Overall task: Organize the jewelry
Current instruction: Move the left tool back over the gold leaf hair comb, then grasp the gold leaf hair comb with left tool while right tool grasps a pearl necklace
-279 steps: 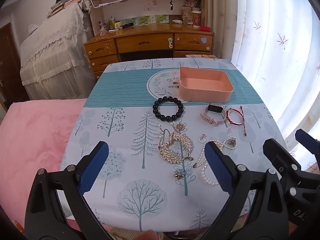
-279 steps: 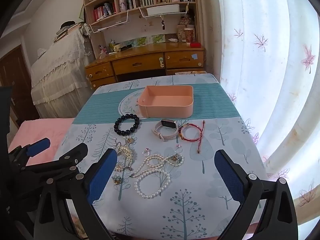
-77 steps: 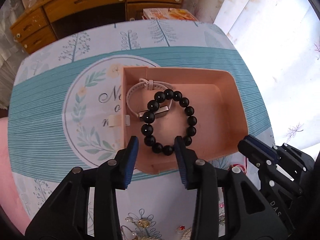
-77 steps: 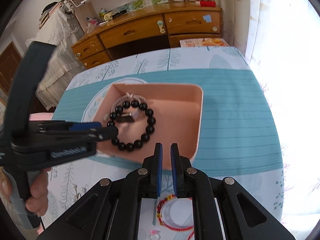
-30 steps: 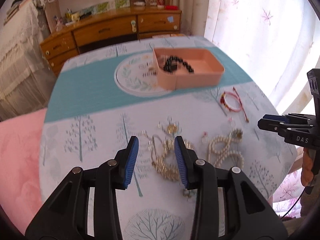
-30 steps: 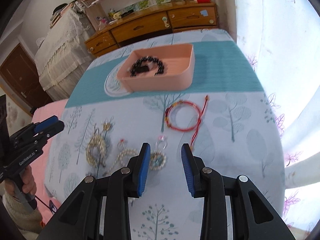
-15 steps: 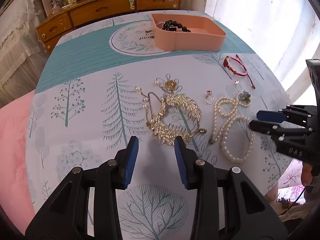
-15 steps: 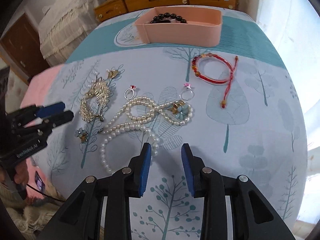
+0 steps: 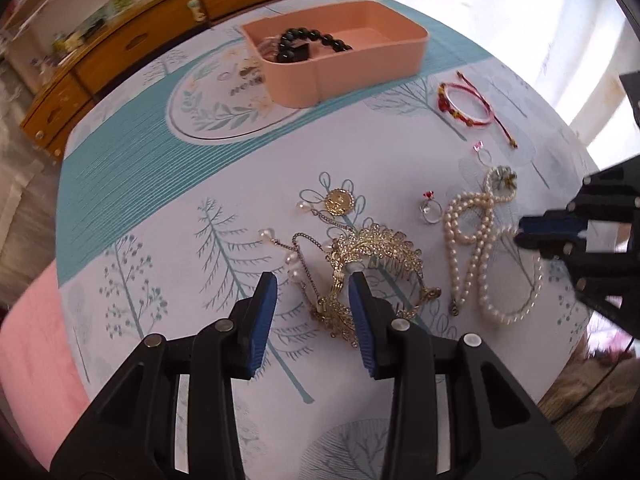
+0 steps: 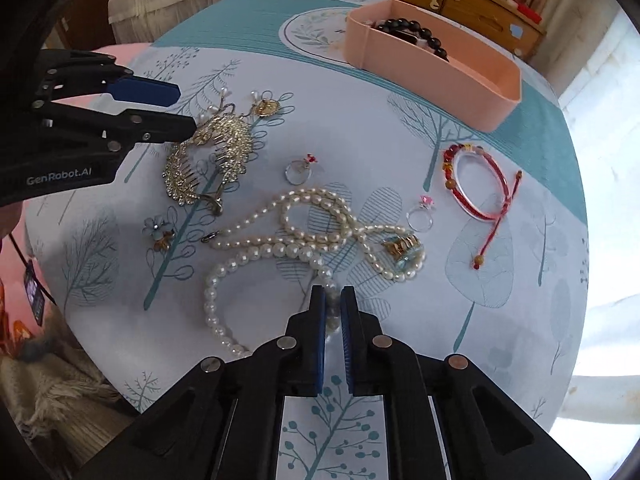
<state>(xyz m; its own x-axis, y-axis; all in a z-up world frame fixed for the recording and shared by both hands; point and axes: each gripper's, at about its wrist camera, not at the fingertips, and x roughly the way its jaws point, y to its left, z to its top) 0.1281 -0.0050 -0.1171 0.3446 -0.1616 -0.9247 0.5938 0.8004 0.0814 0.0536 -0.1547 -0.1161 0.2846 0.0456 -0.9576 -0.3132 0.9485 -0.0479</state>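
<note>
My left gripper (image 9: 312, 288) is open, low over the table, its fingers either side of the near end of a gold hair comb (image 9: 372, 252) and a gold chain with pearls (image 9: 298, 256). My right gripper (image 10: 332, 300) is shut on a loop of the pearl necklace (image 10: 280, 240), which lies on the cloth. The right gripper also shows at the right of the left wrist view (image 9: 556, 232). The pink tray (image 9: 360, 64) at the back holds the black bead bracelet (image 9: 308, 40) and a watch.
A red string bracelet (image 10: 480, 188), two rings (image 10: 298, 170) (image 10: 420, 216), a gold coin pendant (image 9: 338, 200) and a small flower brooch (image 10: 158, 232) lie loose on the cloth. A wooden desk (image 9: 140, 40) stands behind. The table's near edge is close below both grippers.
Both grippers have dropped closer to the table. The right gripper has closed on the pearl necklace. The left gripper has moved forward around the comb's end.
</note>
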